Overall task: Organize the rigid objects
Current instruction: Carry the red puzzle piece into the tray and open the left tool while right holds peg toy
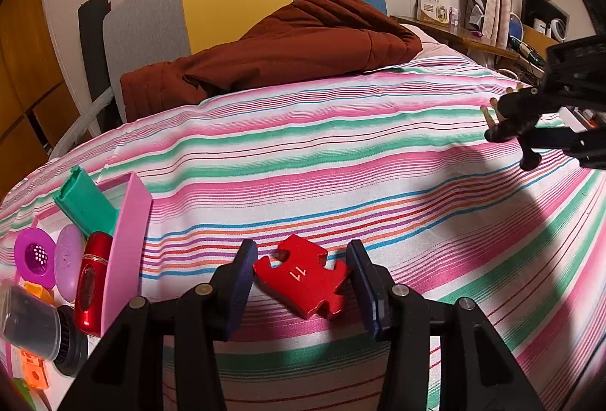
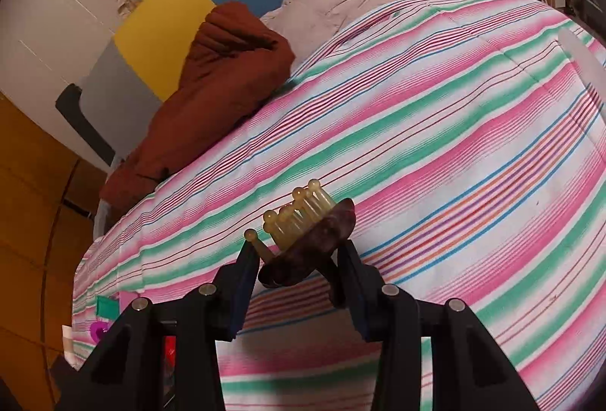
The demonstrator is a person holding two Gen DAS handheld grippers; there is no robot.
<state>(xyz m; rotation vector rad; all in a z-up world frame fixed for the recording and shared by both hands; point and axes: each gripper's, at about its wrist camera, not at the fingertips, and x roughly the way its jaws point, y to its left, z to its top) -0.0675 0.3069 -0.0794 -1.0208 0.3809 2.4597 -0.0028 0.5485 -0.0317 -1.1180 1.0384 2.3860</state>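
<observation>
Left gripper [image 1: 301,282] clamped on red puzzle piece [image 1: 303,276] above striped bedspread [image 1: 341,161], beside pink tray [image 1: 128,244]. Right gripper [image 2: 299,259] clenched on brown massage brush [image 2: 308,244], gripped off-centre; could twist loose and drop.

The right claw [image 2: 297,261] grips a dark massage brush [image 2: 314,237] (pale knobbed bristles upward) above the striped bedsheet [image 2: 435,131].

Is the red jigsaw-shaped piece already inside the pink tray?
No, the red jigsaw-shaped piece lies on the striped bedsheet, beside the pink tray.
</observation>
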